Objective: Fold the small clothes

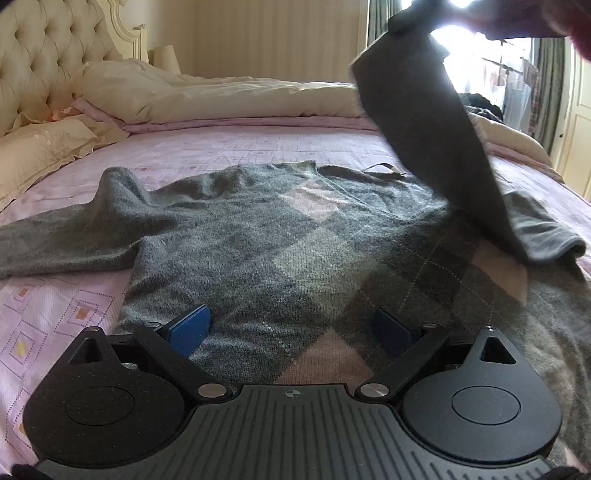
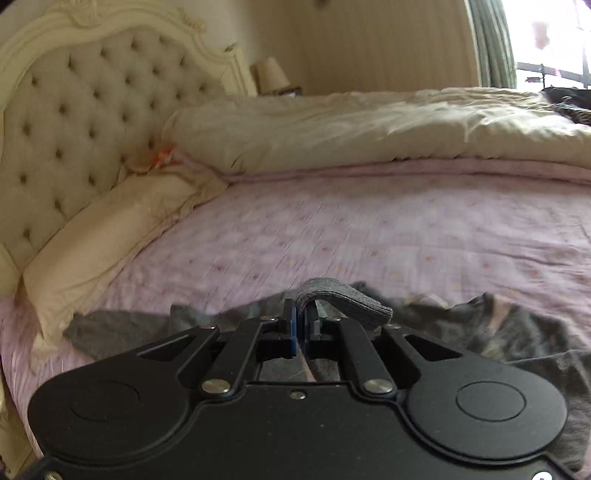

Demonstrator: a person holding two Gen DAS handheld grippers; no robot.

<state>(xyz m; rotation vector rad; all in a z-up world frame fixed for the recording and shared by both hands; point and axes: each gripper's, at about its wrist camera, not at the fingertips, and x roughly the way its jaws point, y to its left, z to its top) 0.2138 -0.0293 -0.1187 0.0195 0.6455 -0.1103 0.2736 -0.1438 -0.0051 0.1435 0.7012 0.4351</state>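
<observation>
A grey argyle sweater (image 1: 280, 236) with pink diamonds lies spread on the pink bedspread (image 1: 229, 147). My left gripper (image 1: 291, 328) is open, its blue pads (image 1: 190, 328) low over the sweater's hem area. One sleeve (image 1: 432, 125) is lifted high at the upper right; its top end is held by my right gripper (image 1: 410, 14), dark against the window glare. In the right wrist view my right gripper (image 2: 301, 321) is shut on the sleeve's cuff (image 2: 343, 299), which curls over the fingertips. The other sleeve (image 1: 55, 240) lies flat to the left.
A cream tufted headboard (image 2: 81, 110) and pillow (image 2: 107, 229) stand at the left. A rumpled cream duvet (image 2: 369, 129) lies along the far side of the bed. A bright window with curtains (image 1: 550, 85) is at the right.
</observation>
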